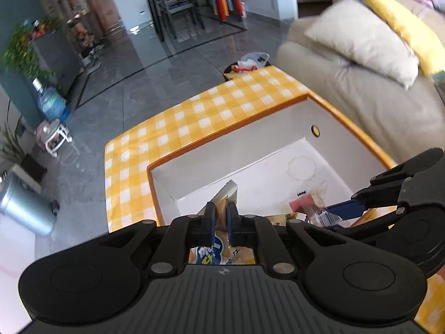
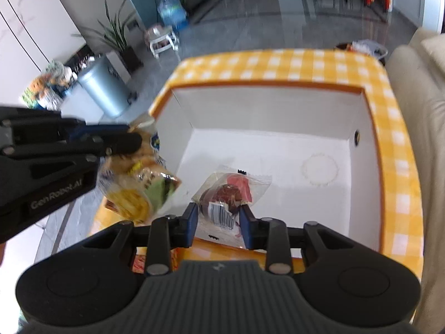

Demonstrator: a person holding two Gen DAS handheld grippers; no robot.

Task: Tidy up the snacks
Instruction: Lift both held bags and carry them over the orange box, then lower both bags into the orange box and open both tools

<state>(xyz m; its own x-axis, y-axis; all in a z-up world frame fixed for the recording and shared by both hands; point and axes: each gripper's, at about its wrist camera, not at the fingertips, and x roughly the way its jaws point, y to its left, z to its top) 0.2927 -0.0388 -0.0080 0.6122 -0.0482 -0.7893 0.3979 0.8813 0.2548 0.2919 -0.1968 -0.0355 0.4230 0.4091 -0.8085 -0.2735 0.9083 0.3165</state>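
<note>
A white box with an orange rim (image 1: 228, 132) (image 2: 267, 89) stands on the yellow checked table. My left gripper (image 1: 220, 224) is shut on a yellow snack bag (image 1: 226, 194) and holds it over the box's near left corner; the bag (image 2: 139, 186) and the gripper (image 2: 122, 136) also show at the left of the right wrist view. My right gripper (image 2: 219, 224) holds a clear packet with a dark brown and red snack (image 2: 228, 194) between its blue pads, over the box's near wall. In the left wrist view the packet (image 1: 308, 208) and right gripper (image 1: 358, 203) show at right.
The yellow checked tablecloth (image 1: 194, 117) (image 2: 278, 61) covers the table beyond the box. A beige sofa with cushions (image 1: 361, 55) stands right of the table. A metal bin (image 2: 103, 89), plants and a water bottle (image 1: 50, 103) stand on the tiled floor at left.
</note>
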